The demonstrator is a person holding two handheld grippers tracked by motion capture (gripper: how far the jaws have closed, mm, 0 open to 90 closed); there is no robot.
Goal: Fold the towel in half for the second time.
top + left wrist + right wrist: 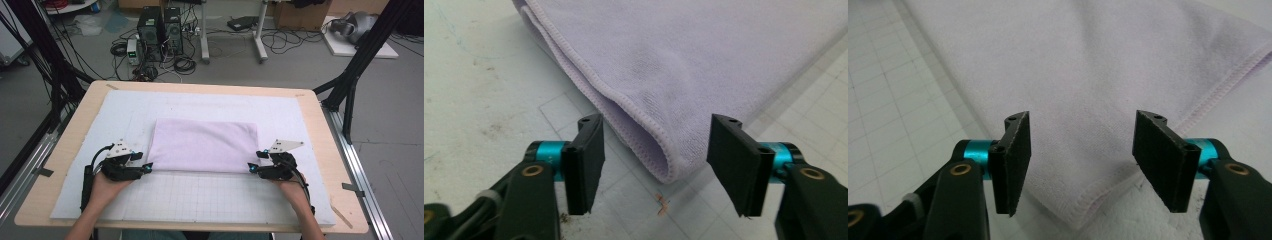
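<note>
Lilac towel (pixel 204 145) lies folded mid-mat (pixel 120 107). Left gripper (pixel 148 167) and right gripper (pixel 251 169) sit at its near corners, jaws apart, gripping nothing (corners lie between the pads). Withdraw level, avoiding snagging the hem.

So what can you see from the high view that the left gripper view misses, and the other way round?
The high view takes in the whole table, both hands, the right gripper at the towel's other near corner, and computers on the floor beyond. The left gripper view shows close detail: the stitched hem, the stacked folded layers at the corner, and a small reddish mark on the mat. Both show the lilac towel lying on the white gridded mat, with the left gripper open at its corner, the pads not pressing the cloth.
</note>
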